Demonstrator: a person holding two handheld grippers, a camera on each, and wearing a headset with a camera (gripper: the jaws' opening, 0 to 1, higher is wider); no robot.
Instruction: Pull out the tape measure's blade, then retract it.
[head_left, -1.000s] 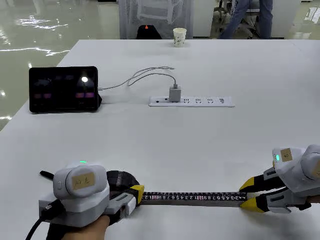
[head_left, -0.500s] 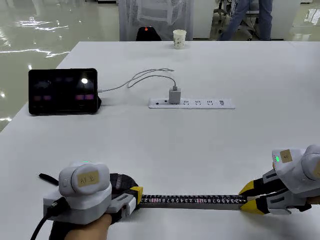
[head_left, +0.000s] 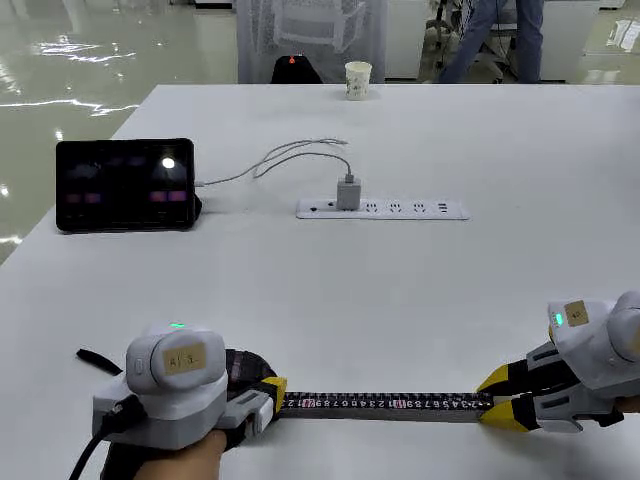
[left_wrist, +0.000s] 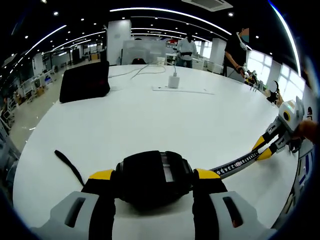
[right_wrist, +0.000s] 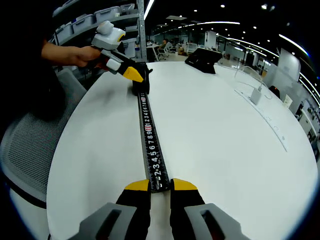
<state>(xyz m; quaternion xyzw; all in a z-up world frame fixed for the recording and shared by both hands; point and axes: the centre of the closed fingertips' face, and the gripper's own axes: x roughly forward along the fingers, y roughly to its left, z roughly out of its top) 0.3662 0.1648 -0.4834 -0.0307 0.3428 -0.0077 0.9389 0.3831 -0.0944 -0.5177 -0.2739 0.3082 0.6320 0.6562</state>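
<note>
On my tape measure's blade (right_wrist: 150, 145) — white digits, 2 through 9, then a red-boxed mark; tan sticker (head_left: 183, 358) scrawl too small to read.

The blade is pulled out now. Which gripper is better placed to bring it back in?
Right. The right gripper pinches the free end of the blade, so it can likely ease it back toward the case, which the left gripper clamps.

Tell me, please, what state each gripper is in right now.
Left gripper: shut on the case.
Right gripper: shut on the tip of the blade.
</note>
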